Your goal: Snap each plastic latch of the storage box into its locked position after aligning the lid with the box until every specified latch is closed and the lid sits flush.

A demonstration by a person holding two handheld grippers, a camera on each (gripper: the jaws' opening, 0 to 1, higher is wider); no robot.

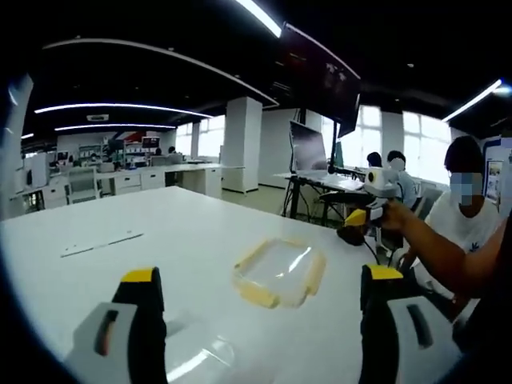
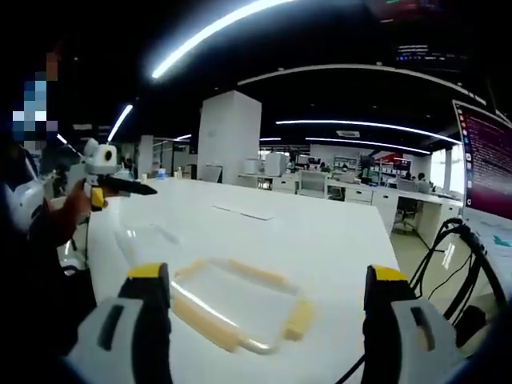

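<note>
A clear lid with pale yellow latches [image 1: 280, 272] lies flat on the white table [image 1: 160, 216], just beyond my left gripper [image 1: 261, 274], whose jaws stand wide open with nothing between them. The same lid [image 2: 240, 308] lies close in front of my right gripper [image 2: 268, 273], also open and holding nothing. A faint transparent box [image 2: 146, 236] sits further off to the left, apart from the lid; its glint [image 1: 196, 362] shows low between the left jaws. A hand holds the right gripper [image 1: 364, 214] at the table's right edge. The left gripper [image 2: 108, 180] hangs at the far left.
Two thin paper strips [image 1: 100, 242] lie on the table's far side. A seated person [image 1: 472, 216] is at the right edge. Desks, monitors [image 1: 308, 148] and a white pillar [image 1: 242, 144] stand behind. A screen [image 2: 488, 160] and cables [image 2: 456, 256] are off the table's right.
</note>
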